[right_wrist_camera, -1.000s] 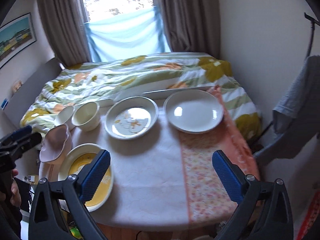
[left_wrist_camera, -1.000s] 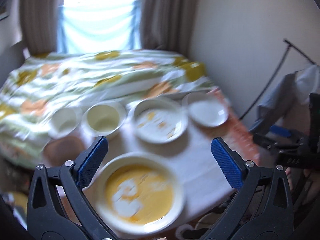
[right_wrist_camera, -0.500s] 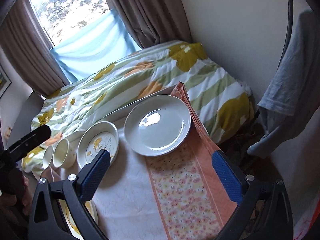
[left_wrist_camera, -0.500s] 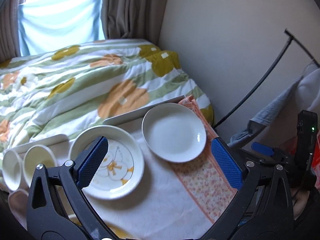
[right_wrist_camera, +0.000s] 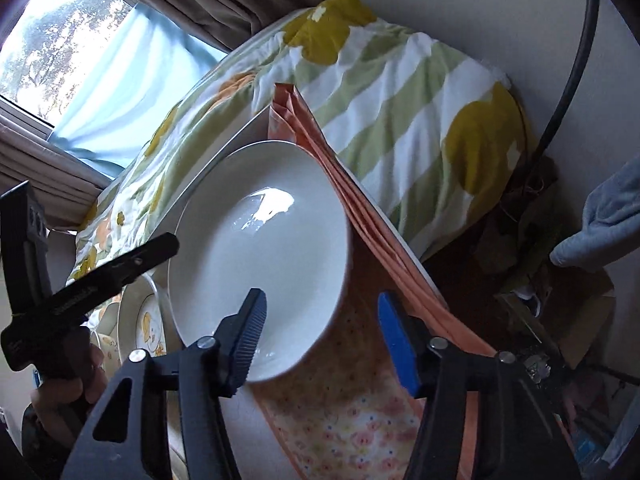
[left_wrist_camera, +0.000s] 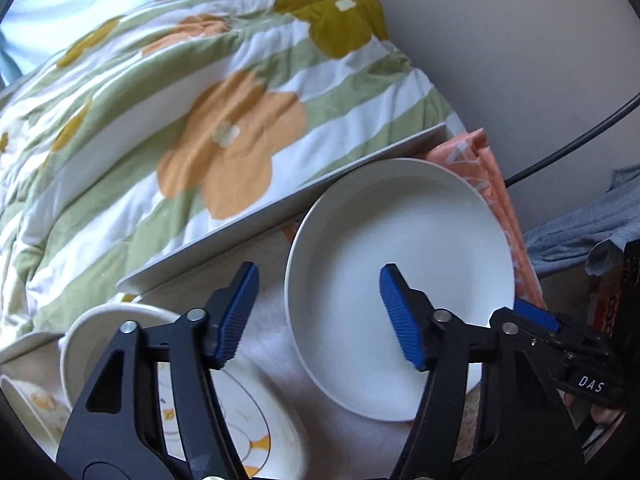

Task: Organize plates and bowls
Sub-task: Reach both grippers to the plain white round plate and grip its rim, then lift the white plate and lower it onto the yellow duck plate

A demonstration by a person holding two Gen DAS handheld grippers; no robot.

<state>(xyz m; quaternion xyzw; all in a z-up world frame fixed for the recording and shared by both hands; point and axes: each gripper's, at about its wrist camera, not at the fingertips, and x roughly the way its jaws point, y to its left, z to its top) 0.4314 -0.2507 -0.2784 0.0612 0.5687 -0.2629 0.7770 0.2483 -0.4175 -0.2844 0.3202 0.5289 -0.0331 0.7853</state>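
On table: one white plate (left_wrist_camera: 400,280), one patterned dish (left_wrist_camera: 240,420), between two half-closing, empty grippers (left_wrist_camera: 320,316) (right_wrist_camera: 320,336).

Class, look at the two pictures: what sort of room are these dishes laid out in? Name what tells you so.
Most likely a bedroom at home: a flowered quilt lies on a bed beside the cloth-covered table, with a curtained window behind.
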